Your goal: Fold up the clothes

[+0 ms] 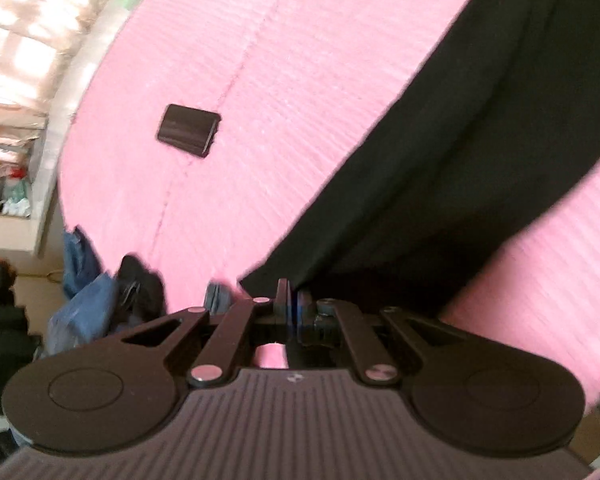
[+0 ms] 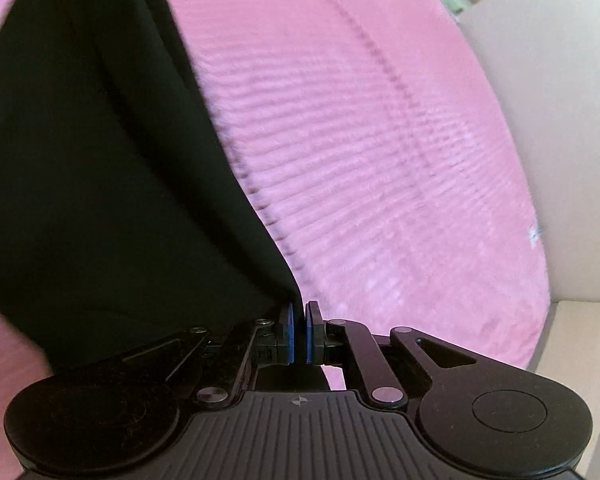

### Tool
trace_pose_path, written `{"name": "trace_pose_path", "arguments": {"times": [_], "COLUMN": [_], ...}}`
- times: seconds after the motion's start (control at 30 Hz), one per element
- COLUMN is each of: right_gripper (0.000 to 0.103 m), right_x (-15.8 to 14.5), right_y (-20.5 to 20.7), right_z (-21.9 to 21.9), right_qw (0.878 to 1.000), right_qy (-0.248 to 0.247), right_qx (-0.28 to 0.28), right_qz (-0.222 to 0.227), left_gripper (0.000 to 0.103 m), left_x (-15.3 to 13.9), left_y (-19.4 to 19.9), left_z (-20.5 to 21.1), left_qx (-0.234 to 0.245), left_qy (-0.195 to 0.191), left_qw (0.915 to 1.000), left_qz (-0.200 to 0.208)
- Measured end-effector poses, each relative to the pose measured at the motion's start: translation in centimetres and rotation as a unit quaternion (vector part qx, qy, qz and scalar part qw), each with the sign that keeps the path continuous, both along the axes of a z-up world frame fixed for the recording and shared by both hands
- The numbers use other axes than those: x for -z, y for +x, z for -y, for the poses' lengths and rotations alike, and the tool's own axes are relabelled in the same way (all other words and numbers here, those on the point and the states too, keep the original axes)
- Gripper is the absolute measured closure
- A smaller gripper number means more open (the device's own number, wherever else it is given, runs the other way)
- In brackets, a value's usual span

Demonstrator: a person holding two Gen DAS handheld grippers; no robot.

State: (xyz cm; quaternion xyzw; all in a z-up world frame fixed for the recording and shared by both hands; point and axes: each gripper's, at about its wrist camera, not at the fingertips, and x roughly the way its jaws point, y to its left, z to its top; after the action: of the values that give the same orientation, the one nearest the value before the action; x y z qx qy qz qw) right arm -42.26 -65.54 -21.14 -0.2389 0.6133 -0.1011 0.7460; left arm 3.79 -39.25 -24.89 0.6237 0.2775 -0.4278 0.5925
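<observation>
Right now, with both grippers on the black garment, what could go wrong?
1. The right gripper pinches only the thin edge of the black garment; a sharp pull might slip it free.
2. The small black object lies on the pink cover beside the cloth and could get swept or folded under.
3. The left gripper is near the bed edge, so slack fabric may slide off.

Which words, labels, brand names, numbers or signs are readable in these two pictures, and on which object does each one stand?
None can be read.
A small crosshair mark, no letters, sits on the left gripper body.
The same mark sits on the right gripper body.
The small black object on the pink bedcover shows no text.
</observation>
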Motion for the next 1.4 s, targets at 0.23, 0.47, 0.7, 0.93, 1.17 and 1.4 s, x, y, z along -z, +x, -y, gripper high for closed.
{"name": "trace_pose_path", "arguments": {"times": [0.23, 0.47, 0.7, 0.93, 1.17, 1.4], "right_gripper": [0.036, 0.036, 0.036, 0.035, 0.032, 0.012], "right_x": [4.5, 2.0, 3.1, -0.7, -1.7, -1.8], "right_y": [0.3, -12.0, -17.0, -13.7, -9.5, -4.4], "right_z": [3.2, 4.6, 6.5, 1.2, -7.0, -14.7], "right_qw": [0.987, 0.874, 0.819, 0.868, 0.900, 0.898], "right_qy": [-0.002, 0.062, 0.101, 0.080, 0.139, 0.178], "right_qx": [0.140, 0.440, 0.533, 0.443, 0.348, 0.326], "right_qz": [0.075, 0.197, 0.187, 0.210, 0.224, 0.235], "left_gripper": [0.102, 0.101, 0.084, 0.075, 0.075, 0.068], "left_x": [8.5, 9.5, 9.5, 3.5, -1.3, 2.5], "left_y": [4.2, 4.9, 4.4, 3.8, 5.2, 2.6], "left_z": [5.7, 6.5, 8.0, 4.8, -0.9, -7.7], "left_qx": [0.024, 0.024, 0.037, 0.024, -0.044, -0.085], "left_qy": [0.056, 0.065, 0.090, 0.067, 0.028, -0.003], "left_qw": [0.9981, 0.9976, 0.9932, 0.9907, 0.9880, 0.9960], "left_qz": [-0.002, 0.010, 0.064, 0.116, 0.145, 0.027]}}
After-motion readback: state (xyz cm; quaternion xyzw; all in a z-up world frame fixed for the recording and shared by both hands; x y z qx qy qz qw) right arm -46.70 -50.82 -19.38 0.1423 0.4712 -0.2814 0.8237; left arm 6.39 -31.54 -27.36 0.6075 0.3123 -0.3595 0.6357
